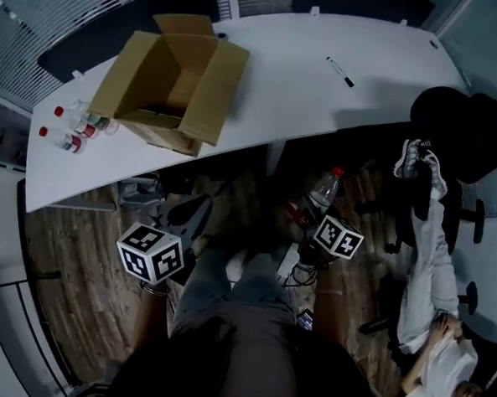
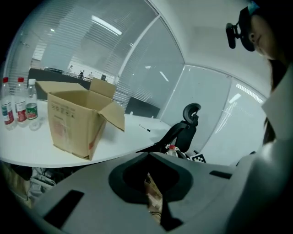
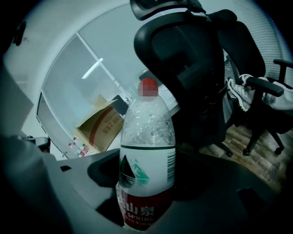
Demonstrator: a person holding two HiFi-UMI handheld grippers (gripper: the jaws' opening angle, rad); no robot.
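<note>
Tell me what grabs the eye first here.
A red-capped water bottle stands clamped in the right gripper, over the wooden floor near a black office chair. On the white table an open cardboard box sits, three small bottles beside it.

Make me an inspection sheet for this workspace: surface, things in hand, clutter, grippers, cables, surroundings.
Surface: white table with a curved edge.
Job's things: water bottle, red cap, upright between the jaws of the right gripper, off the table.
Clutter: open cardboard box, three small bottles beside it, pen, all on the table.
Grippers: right gripper shut on the water bottle; left gripper shut, empty.
Cables: what looks like a cable loop on the wood floor.
Surroundings: black office chair, seated person, glass walls.
</note>
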